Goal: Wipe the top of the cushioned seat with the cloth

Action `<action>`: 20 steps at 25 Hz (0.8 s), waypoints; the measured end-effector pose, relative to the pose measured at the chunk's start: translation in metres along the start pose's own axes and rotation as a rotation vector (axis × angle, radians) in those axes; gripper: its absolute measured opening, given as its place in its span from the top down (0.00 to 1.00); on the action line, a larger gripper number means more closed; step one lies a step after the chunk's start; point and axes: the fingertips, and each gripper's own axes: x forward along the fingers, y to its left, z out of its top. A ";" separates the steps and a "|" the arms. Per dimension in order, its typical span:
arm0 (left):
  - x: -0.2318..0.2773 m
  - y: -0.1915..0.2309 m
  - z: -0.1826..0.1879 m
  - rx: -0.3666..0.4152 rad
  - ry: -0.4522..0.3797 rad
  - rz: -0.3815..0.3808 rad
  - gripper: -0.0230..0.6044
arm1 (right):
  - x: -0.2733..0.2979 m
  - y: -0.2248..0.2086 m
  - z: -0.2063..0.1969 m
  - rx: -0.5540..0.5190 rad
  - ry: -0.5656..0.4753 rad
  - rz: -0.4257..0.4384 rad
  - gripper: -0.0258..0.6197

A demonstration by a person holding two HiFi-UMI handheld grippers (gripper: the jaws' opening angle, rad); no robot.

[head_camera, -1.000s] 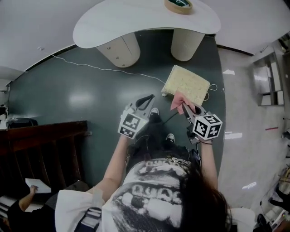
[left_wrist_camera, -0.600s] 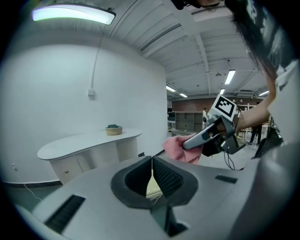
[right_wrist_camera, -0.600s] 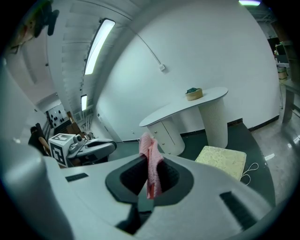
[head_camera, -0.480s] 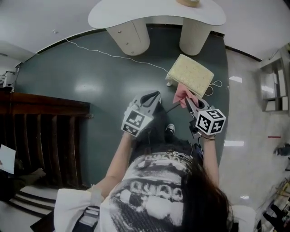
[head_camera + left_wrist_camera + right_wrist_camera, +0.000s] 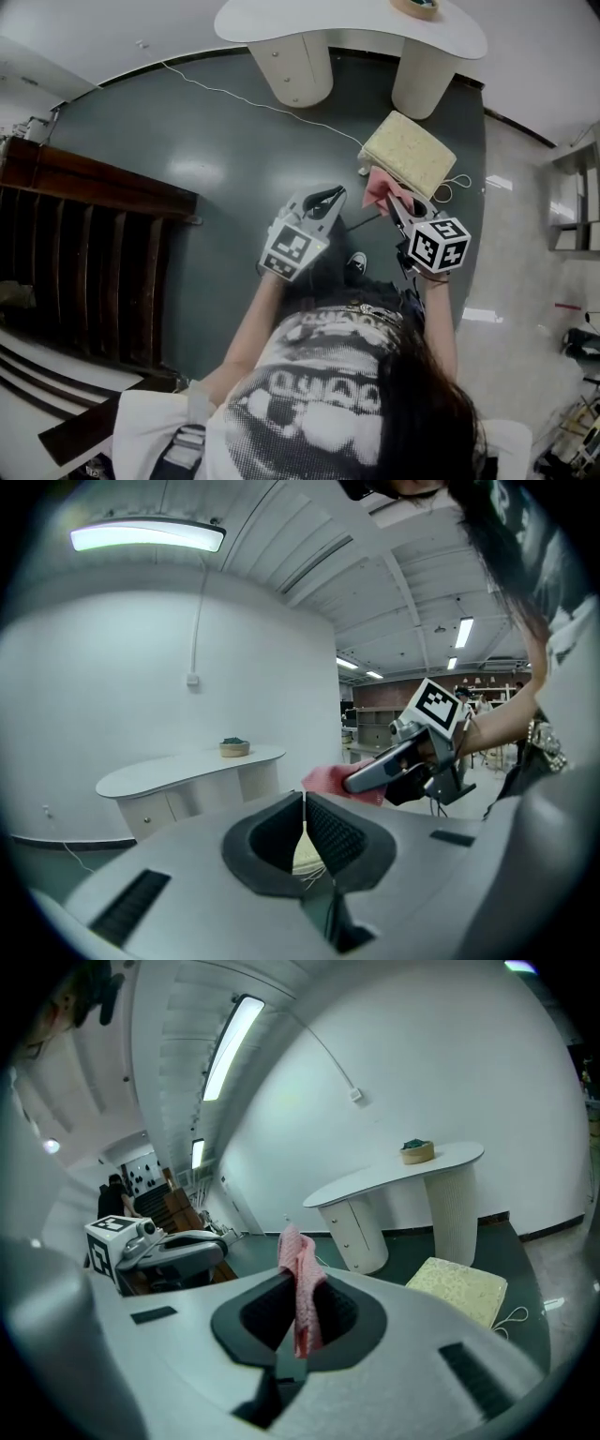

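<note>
Approach step: our right gripper (image 5: 392, 204) pinches the pink cloth (image 5: 379, 186) near the cushioned seat (image 5: 410, 153), which sits on the floor. Left gripper (image 5: 326, 199) pressed together, empty. Next we prob. lower cloth onto seat top.

Pink cloth (image 5: 379, 186). Pale cream-yellow cushioned seat (image 5: 410, 153), faint mottled pattern. Dark green floor (image 5: 206, 169). White desk (image 5: 309, 19). Grey left tool (image 5: 330, 194) and right tool (image 5: 394, 202), cubes with black-and-white square markers.

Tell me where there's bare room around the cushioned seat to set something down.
Bare: green floor between wooden railing and cushioned seat, this side of the white cable; tabletop left of the roll. Crowded: seat's near side, with the cloth, left gripper and right gripper.
</note>
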 end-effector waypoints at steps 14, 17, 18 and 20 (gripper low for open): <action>-0.010 -0.021 0.001 0.023 -0.004 0.016 0.95 | -0.010 0.013 -0.011 -0.065 0.007 0.041 0.95; -0.014 -0.030 -0.001 0.037 -0.006 0.011 0.95 | -0.016 0.014 -0.015 -0.071 -0.007 0.040 0.95; -0.014 -0.032 0.000 0.040 -0.006 0.012 0.95 | -0.019 0.014 -0.015 -0.074 -0.010 0.040 0.95; -0.012 -0.035 0.003 0.044 -0.005 0.014 0.95 | -0.023 0.012 -0.013 -0.079 -0.011 0.040 0.95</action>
